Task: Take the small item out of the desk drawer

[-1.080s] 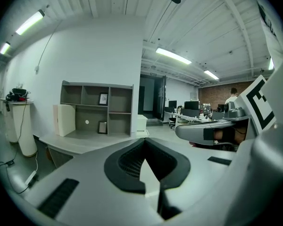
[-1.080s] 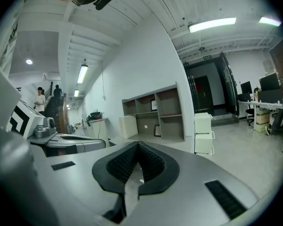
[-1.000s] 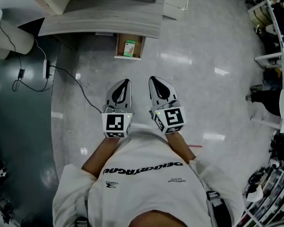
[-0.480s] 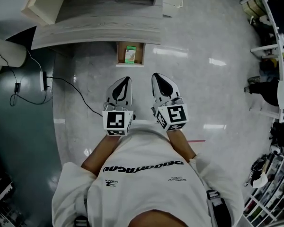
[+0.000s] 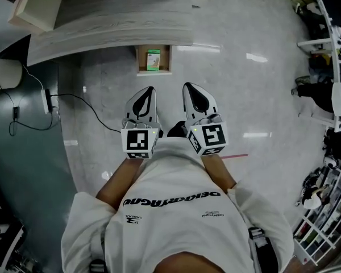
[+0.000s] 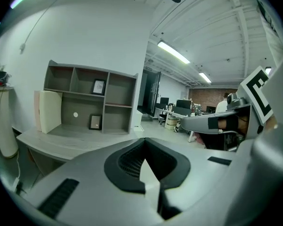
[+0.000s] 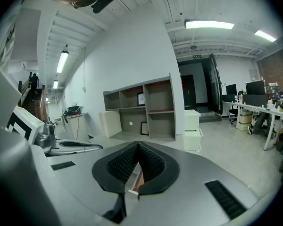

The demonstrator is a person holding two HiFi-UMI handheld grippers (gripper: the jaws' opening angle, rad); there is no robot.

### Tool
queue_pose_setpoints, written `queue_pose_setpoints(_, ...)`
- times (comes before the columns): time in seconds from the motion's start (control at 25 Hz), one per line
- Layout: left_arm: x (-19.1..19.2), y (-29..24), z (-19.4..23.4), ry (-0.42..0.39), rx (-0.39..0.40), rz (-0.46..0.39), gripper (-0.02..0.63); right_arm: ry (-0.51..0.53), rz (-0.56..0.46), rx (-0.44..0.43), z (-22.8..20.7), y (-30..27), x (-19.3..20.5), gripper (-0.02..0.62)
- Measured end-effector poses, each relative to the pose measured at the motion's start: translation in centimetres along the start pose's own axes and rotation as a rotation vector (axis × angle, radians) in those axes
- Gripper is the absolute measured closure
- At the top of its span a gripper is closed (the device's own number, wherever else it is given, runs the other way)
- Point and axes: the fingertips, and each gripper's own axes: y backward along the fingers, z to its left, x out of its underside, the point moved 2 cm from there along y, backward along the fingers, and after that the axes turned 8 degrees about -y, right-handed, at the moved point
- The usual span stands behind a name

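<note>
Item (image 5: 153,60) in open drawer (image 5: 141,59) lies well ahead, long axis pointing away. Left gripper (image 5: 147,93) lines up closer than right gripper (image 5: 190,90) - both with jaws together, empty.

Two grippers, the left gripper (image 5: 148,92) and right gripper (image 5: 190,90); one tabletop (image 5: 113,24); one open drawer (image 5: 140,60); one small green box (image 5: 153,60).

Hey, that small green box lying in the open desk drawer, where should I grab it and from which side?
Pinch the box across its two long edges, coming straight down from above. It seems to lie flat, long side running toward the desk. The drawer walls likely block a sideways approach, while the top is open.
</note>
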Motion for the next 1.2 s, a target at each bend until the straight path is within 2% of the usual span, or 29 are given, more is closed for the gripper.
queue_pose_setpoints(0.16,0.1,-0.5,-0.4,0.009,0.008,0.004,0.591,-0.003,0.000,0.014,-0.8,0.1,0.0,0.564)
queue_pose_setpoints(0.44,0.8,-2.8,-0.1,0.044,-0.028,-0.002,0.591,-0.024,0.000,0.016,-2.9,-1.6,0.6,0.563)
queue_pose_setpoints(0.76,2.9,-7.8,0.3,0.070,-0.064,0.051,0.591,-0.092,0.033,0.012,-6.5,-5.7,2.4,0.563)
queue_pose_setpoints(0.96,4.3,-11.0,0.9,0.009,-0.081,0.083,0.591,-0.094,0.052,-0.012,-8.2,-8.2,3.6,0.563)
queue_pose_setpoints(1.2,7.1,-14.2,2.6,0.025,-0.114,0.153,0.591,-0.099,0.080,-0.013,-10.3,-11.2,5.0,0.563)
